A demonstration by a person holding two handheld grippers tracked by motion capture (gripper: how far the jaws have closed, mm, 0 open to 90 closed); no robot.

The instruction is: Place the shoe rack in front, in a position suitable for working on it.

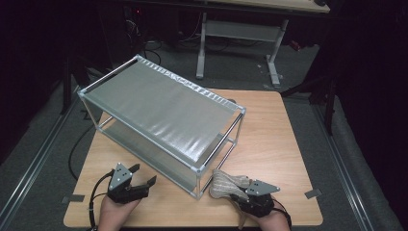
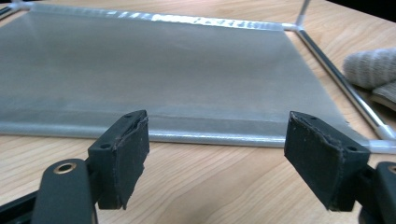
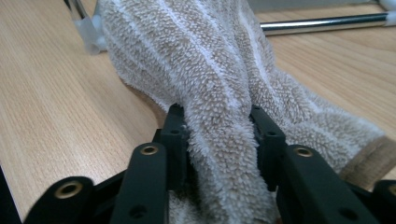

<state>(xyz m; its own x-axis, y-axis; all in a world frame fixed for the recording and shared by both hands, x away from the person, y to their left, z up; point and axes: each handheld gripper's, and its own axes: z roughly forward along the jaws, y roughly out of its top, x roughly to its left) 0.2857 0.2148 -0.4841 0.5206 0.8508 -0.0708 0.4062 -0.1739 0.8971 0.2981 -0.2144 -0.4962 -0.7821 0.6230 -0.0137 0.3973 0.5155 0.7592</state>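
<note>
Towel: beige terry, pale stripes, bunched; right tongs pinching fold. Left tongs wide open, empty.

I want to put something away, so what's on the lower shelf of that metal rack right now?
The lower shelf looks bare from the left gripper's view. From above, the top shelf covers most of it, so the far part stays hidden.

- High view: fixed above the person's edge of the worktop, facing forward and down; takes in the whole rack, floor behind.
- Left gripper view: low, near the worktop, looks along the left tongs at the rack's bottom shelf, close.
- Right gripper view: low, looks along the right tongs, towel very close.
- Shared: towel, rack corner and worktop appear in all three.
</note>
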